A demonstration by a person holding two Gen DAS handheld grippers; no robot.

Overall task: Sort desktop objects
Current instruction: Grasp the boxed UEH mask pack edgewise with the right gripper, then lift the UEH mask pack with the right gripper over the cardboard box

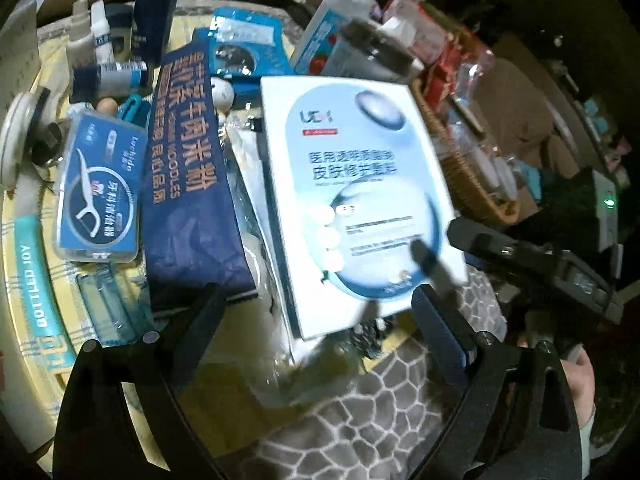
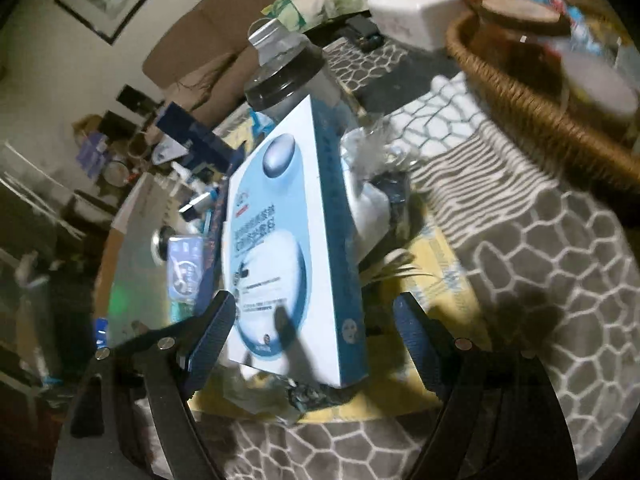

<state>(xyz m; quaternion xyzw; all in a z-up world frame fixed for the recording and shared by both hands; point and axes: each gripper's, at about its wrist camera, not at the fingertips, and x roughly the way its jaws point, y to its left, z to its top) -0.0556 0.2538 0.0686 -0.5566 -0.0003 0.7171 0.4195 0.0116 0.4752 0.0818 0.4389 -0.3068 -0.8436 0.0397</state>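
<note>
A white and blue face-mask box (image 1: 356, 204) lies tilted on a heap of items on the round tray; it also shows in the right wrist view (image 2: 288, 240), seen edge-on between that gripper's fingers. My left gripper (image 1: 320, 308) is open just in front of the box's near edge. My right gripper (image 2: 316, 312) is open with its fingers on either side of the box's near end, not closed on it. A dark blue noodle packet (image 1: 188, 176) and a dental floss box (image 1: 100, 192) lie left of the mask box.
A wicker basket (image 2: 532, 108) with jars and packets stands at the right. Bottles (image 1: 344, 32), small tubes (image 1: 116, 72) and blue packets (image 1: 244, 52) crowd the back of the tray. A white tissue box (image 2: 416, 12) stands beyond. The grey patterned cloth (image 2: 540, 280) covers the table.
</note>
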